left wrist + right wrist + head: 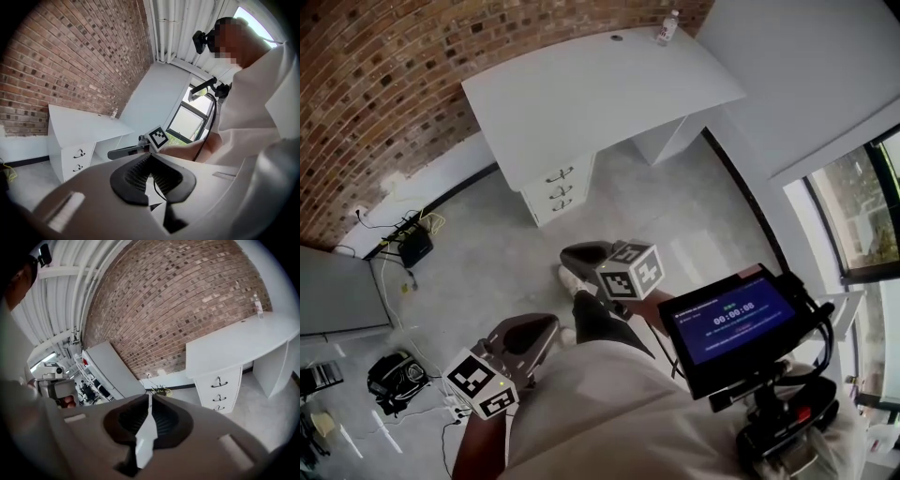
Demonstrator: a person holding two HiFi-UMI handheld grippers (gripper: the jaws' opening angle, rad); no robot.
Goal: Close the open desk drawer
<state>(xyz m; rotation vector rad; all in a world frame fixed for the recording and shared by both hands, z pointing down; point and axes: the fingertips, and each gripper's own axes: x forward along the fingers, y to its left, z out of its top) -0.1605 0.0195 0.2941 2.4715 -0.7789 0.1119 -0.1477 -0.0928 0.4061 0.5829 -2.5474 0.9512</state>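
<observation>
Head view looks down with us on a long brick wall [384, 94] and a grey floor [675, 216]. The white desk [591, 94] stands against that wall, well apart from us. Its stack of three drawers [560, 190] sits under the desk's left end, each front with a dark handle. From this range the fronts look level with one another, and we cannot tell whether any one of them stands out. A window [853, 216] runs along the right side. A dark screen [731, 323] with blue readouts is mounted just beside our right hip.

We hold both tools low, close to our body and far from the desk. The left gripper [151, 155] has its jaws together, the dark pads meeting at the tips, and nothing sits between them. Its own view looks past them to the drawers and to the marker cube [158, 137] of the other tool. The right gripper [148, 395] is likewise closed on nothing, its tips touching. The drawer fronts show off to the right of its jaws, across open floor.

A tangle of cables [408, 230] lies at the foot of the wall. A small clear bottle [667, 28] stands upright at the far right corner of the desk.
</observation>
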